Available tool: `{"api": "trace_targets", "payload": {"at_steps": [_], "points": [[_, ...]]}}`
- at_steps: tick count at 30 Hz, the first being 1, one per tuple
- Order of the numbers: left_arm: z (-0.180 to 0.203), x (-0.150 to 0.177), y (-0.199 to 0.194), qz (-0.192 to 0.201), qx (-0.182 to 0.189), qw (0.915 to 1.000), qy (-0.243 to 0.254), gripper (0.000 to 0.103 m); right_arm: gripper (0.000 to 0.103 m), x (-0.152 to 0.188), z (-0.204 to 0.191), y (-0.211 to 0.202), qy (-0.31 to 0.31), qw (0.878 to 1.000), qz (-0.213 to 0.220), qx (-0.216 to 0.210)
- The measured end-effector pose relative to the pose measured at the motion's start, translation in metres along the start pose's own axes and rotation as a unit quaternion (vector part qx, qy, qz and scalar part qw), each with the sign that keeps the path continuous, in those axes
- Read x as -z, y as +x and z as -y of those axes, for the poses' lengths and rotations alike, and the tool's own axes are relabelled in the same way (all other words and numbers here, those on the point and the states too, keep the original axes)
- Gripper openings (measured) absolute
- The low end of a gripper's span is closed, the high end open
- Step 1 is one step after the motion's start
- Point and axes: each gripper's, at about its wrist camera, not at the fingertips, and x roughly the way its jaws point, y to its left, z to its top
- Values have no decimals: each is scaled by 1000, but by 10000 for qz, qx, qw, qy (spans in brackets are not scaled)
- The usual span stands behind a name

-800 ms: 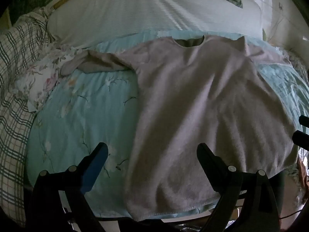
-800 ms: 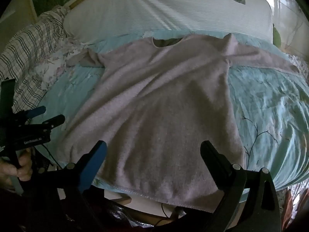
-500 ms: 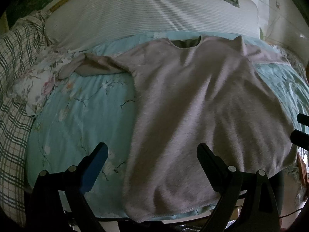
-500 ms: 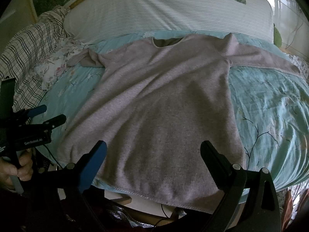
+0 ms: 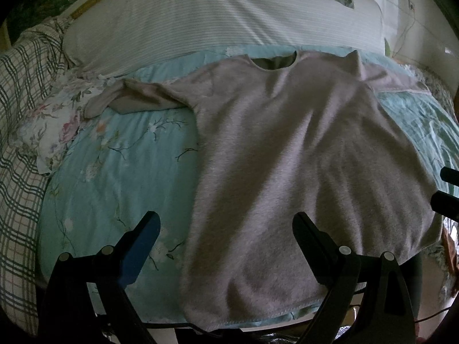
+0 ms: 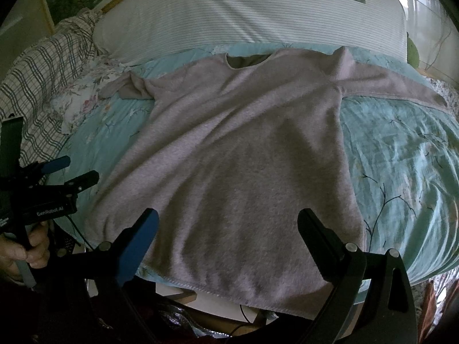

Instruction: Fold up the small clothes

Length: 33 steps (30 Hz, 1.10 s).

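Grey top (image 5: 301, 154) lies spread flat on the bed's floral quilt (image 5: 120, 154), unfolded. Left tongs (image 5: 226, 229) and right tongs (image 6: 229, 226) hover wide apart, empty, above its hem (image 6: 229, 289). Next: probably grasp a sleeve or hem corner.

the sweater (image 5: 301, 157) is a plain pale greyish pink, lying on a turquoise bedspread (image 5: 120, 172) printed with dark twigs and pale blossoms. behind it a pillow (image 5: 229, 23) is white with fine grey stripes, and a blanket (image 5: 20, 114) is cream with a green check. each gripper is black with one blue finger pad (image 6: 137, 246).
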Motion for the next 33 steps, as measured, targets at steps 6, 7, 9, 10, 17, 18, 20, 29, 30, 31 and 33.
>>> {"api": "trace_targets", "payload": {"at_steps": [6,7,9,10,17,18,20,29,30,31,33], "points": [[1,0,4,-17,3,10000,20,94,97,0,1,3,73,9999,35,-66],[1,0,4,-19,9,10000,17,94,97,0,2,2,94,9999,60,-104],[2,-2,5,-43,5,10000,28,94,97,0,2,2,123,9997,98,-162],[2,-2,5,-51,5,10000,36,94,97,-1,3,3,133,9997,113,-176],[4,-4,7,-105,-28,9999,76,94,97,-3,7,8,86,9999,46,-62],[4,-5,8,-81,-30,9999,77,94,97,-4,8,7,131,9997,148,-155],[5,-6,9,-162,-53,9998,112,94,97,-5,10,8,149,9996,172,-176],[11,-14,17,-211,-128,9995,199,95,97,-10,15,16,186,9996,116,-154],[11,-16,18,-209,-131,9995,201,95,97,-11,17,17,194,9996,134,-172],[12,-17,19,-189,-117,9996,187,95,97,-12,19,18,196,9995,175,-170],[13,-19,24,-215,-130,9995,177,95,97,-14,23,21,256,9994,171,-155]]}}
